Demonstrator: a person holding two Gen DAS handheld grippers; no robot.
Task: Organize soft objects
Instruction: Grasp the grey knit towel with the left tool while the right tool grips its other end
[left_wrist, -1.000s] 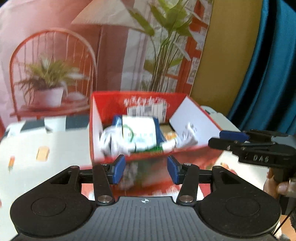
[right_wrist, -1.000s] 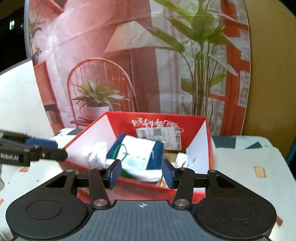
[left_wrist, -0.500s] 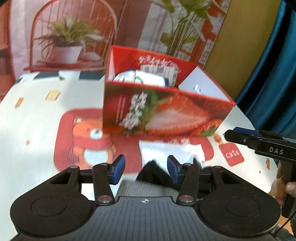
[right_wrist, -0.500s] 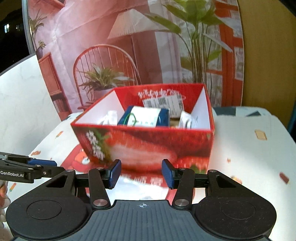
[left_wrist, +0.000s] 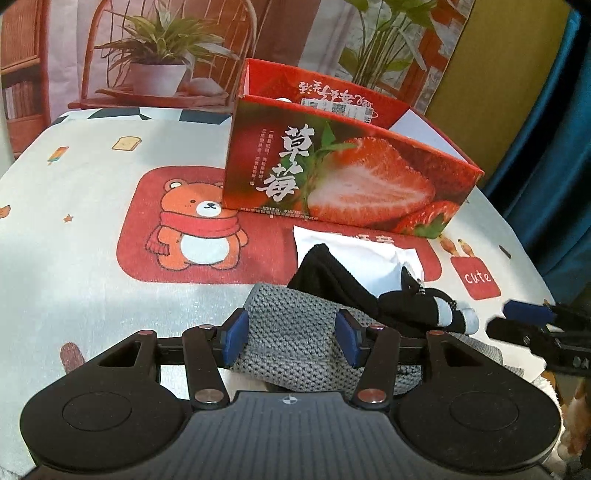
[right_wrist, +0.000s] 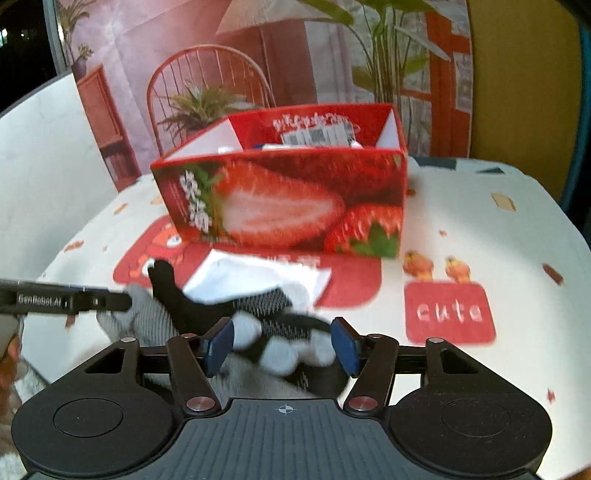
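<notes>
Through the left wrist camera I see my left gripper (left_wrist: 291, 334) with its blue-padded jaws spread wide and holding nothing; a grey knitted cloth (left_wrist: 295, 332) lies on the table right between and under the two pads, though I cannot tell whether either pad touches it. Just beyond it a black sock with white toe patches (left_wrist: 406, 306) lies draped over a white folded cloth (left_wrist: 365, 258), which sits directly in front of the red strawberry-printed cardboard box (left_wrist: 343, 177). All of this rests on the white tablecloth with a red bear print (left_wrist: 74, 221). The box's contents are almost wholly hidden by its front wall; only a barcode label on the inner back wall and a sliver of something white show. At the right edge the right gripper (left_wrist: 532, 323) pokes in, cut off by the frame. Through the right wrist camera, which is blurred, my right gripper (right_wrist: 282, 345) is likewise spread apart and empty, with the black sock's white patches (right_wrist: 280, 350) lying between its pads; contact is not clear. The grey knitted cloth (right_wrist: 144, 317) lies to the left, partly under the tip of the left gripper (right_wrist: 107, 301), which enters from the left edge. The white folded cloth (right_wrist: 255, 277) sits behind, before the strawberry box (right_wrist: 288, 199), whose inside I can barely make out.
</notes>
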